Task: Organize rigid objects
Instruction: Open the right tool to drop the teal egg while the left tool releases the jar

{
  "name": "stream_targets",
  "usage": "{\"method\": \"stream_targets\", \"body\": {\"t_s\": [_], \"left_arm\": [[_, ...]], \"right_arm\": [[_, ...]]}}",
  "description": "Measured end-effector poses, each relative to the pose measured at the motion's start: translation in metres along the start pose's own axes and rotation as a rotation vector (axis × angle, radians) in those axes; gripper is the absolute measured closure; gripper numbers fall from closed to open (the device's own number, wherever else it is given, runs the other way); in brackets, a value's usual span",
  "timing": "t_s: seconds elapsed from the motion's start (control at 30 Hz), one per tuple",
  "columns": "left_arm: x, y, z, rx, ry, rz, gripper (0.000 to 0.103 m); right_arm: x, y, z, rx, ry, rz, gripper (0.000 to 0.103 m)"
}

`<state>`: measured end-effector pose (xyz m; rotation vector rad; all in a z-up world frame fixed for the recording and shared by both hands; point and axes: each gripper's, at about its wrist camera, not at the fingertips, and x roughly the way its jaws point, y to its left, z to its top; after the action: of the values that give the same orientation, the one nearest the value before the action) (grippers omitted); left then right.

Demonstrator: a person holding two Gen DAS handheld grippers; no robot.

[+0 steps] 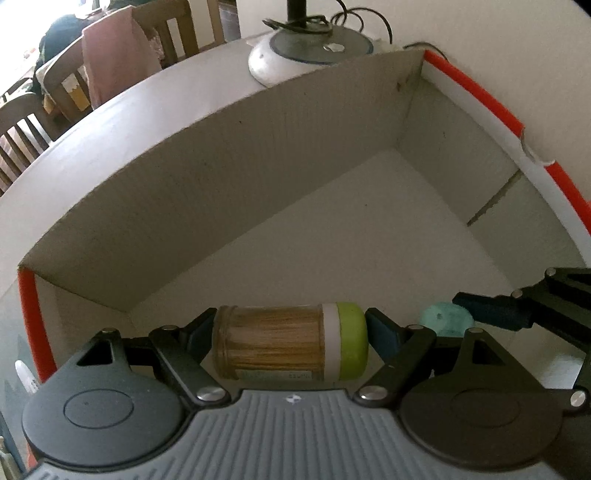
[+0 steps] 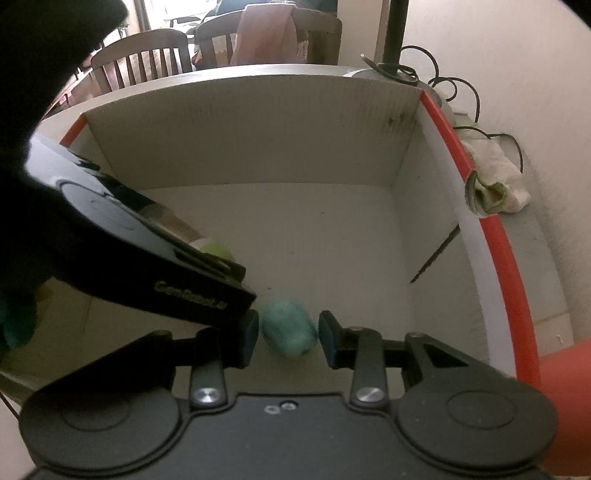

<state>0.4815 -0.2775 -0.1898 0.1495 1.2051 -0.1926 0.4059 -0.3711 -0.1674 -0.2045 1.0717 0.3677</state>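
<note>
I look down into an open white cardboard box. My left gripper is shut on a clear toothpick jar with a green lid; the jar lies sideways, pinched end to end just above the box floor. In the right wrist view a teal oval object lies low in the box between the fingers of my right gripper. The pads stand a thin gap off it, so this gripper is open. The left gripper's body crosses that view from the left, hiding most of the jar.
The box has a red rim. A round lamp base with cables stands behind it on the table, and a crumpled cloth lies at its right side. Wooden chairs stand beyond the table. The far half of the box floor is bare.
</note>
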Motion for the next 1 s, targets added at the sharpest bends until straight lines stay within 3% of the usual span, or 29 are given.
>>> {"method": "stream_targets", "body": {"t_s": [0.17,0.47,1.0], "left_arm": [[0.0,-0.002,0.0,0.006,0.011,0.01,0.019],[-0.013,-0.003,0.002,-0.003,-0.026,0.013,0.019],[-0.077,0.011,-0.013,-0.063,-0.2,0.016,0.019]], "right_arm": [[-0.001,-0.001,-0.001,0.0,0.003,-0.001,0.065],[-0.012,-0.004,-0.003,0.018,-0.021,0.0,0.049],[-0.062,0.005,-0.006,0.016,-0.136,0.048,0.025]]}}
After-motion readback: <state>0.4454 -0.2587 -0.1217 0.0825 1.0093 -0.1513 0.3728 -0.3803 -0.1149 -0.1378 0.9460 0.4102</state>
